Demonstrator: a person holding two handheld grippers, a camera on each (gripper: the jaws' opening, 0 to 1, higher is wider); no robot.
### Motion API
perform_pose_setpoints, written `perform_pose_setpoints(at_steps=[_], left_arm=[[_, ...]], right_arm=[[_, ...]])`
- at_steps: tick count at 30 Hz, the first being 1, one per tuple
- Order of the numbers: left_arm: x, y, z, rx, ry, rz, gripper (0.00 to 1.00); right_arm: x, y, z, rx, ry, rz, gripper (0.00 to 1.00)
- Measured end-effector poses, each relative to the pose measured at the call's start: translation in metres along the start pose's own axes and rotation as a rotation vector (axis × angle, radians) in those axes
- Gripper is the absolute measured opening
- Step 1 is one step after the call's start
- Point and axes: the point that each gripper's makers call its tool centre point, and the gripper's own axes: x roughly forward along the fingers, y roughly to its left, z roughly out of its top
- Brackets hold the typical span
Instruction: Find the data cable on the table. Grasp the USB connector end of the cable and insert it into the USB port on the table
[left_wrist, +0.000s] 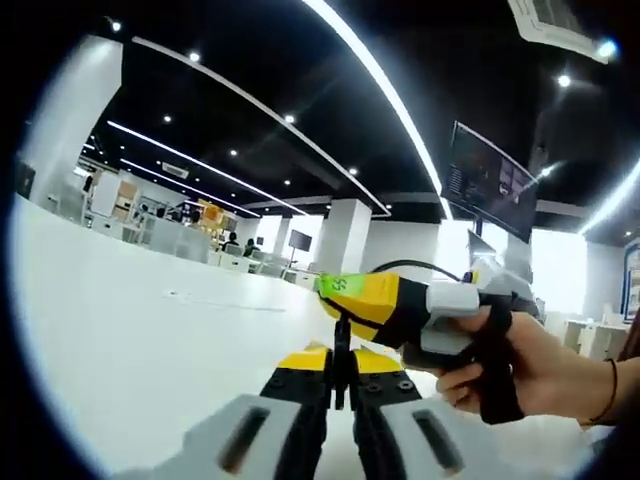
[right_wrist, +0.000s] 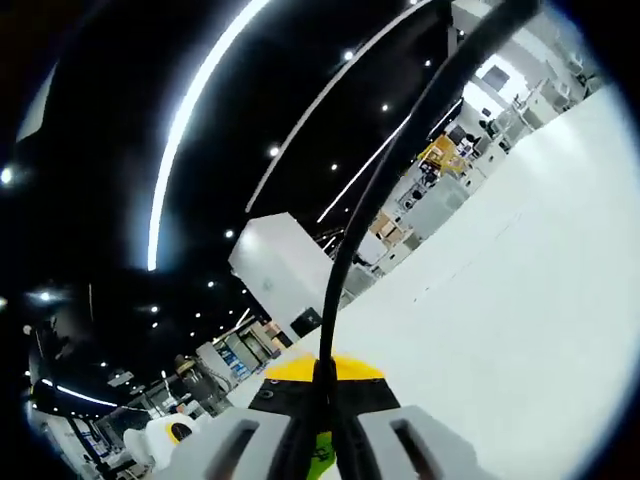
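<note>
A thin black data cable (left_wrist: 341, 340) rises between the yellow tips of my left gripper (left_wrist: 340, 368), which is shut on it just above the white table (left_wrist: 150, 340). My right gripper (left_wrist: 330, 290), held by a hand (left_wrist: 525, 360), comes in from the right; its yellow-and-black jaws with a green tag sit right over the left gripper's tips. In the right gripper view, the cable (right_wrist: 345, 250) runs up and away from my right gripper (right_wrist: 322, 385), which is shut on it. I cannot see the USB connector end.
The table top (right_wrist: 520, 300) stretches wide and bare around both grippers. A dark screen (left_wrist: 490, 185) hangs at the upper right. A white pillar (left_wrist: 345, 235) and office desks stand far behind.
</note>
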Motion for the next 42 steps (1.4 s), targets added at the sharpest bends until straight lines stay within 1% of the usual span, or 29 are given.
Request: perform_pose_setpoints(at_steps=[1, 2, 3, 5, 7, 9, 10, 12, 14, 16, 18, 20, 26, 30, 36, 42], left_arm=[[0.000, -0.001, -0.001, 0.003, 0.002, 0.002, 0.08], [0.001, 0.000, -0.003, 0.004, 0.005, 0.004, 0.09], [0.003, 0.001, -0.005, 0.002, 0.009, 0.006, 0.09], [0.005, 0.003, -0.007, 0.015, 0.016, 0.010, 0.09], [0.009, 0.005, -0.011, 0.099, 0.041, 0.013, 0.11], [0.014, 0.005, -0.017, 0.179, 0.074, 0.010, 0.17], [0.017, 0.004, -0.019, 0.199, 0.085, 0.002, 0.19], [0.024, 0.004, -0.023, 0.236, 0.100, -0.005, 0.20], [0.027, 0.004, -0.024, 0.241, 0.107, -0.011, 0.20], [0.033, 0.006, -0.028, 0.259, 0.128, -0.019, 0.20], [0.037, 0.009, -0.028, 0.279, 0.131, -0.016, 0.20], [0.042, 0.012, -0.029, 0.280, 0.133, -0.021, 0.21], [0.061, 0.017, -0.032, 0.298, 0.150, -0.053, 0.21], [0.072, 0.021, -0.033, 0.298, 0.150, -0.074, 0.22], [0.089, 0.033, -0.032, 0.312, 0.145, -0.061, 0.26], [0.104, 0.042, -0.034, 0.330, 0.147, -0.063, 0.29]], right_arm=[[0.000, 0.000, 0.000, -0.011, -0.003, -0.005, 0.05], [0.000, -0.003, 0.001, -0.040, 0.002, -0.016, 0.05], [-0.001, -0.007, 0.004, -0.088, -0.006, -0.041, 0.05], [0.000, -0.009, 0.008, -0.147, -0.008, -0.059, 0.05], [0.000, -0.012, 0.013, -0.156, -0.023, -0.073, 0.05], [0.000, -0.019, 0.021, -0.161, -0.041, -0.101, 0.05], [0.000, -0.025, 0.024, -0.177, -0.047, -0.124, 0.05], [-0.001, -0.032, 0.028, -0.209, -0.050, -0.160, 0.05], [-0.001, -0.037, 0.032, -0.226, -0.056, -0.176, 0.05], [0.000, -0.043, 0.036, -0.243, -0.063, -0.199, 0.05], [0.000, -0.050, 0.041, -0.264, -0.069, -0.224, 0.05], [0.001, -0.055, 0.044, -0.280, -0.074, -0.241, 0.05], [0.003, -0.066, 0.053, -0.331, -0.080, -0.283, 0.05], [0.006, -0.077, 0.059, -0.373, -0.075, -0.315, 0.05], [0.014, -0.090, 0.071, -0.399, -0.071, -0.344, 0.05], [0.023, -0.102, 0.080, -0.419, -0.060, -0.367, 0.05]])
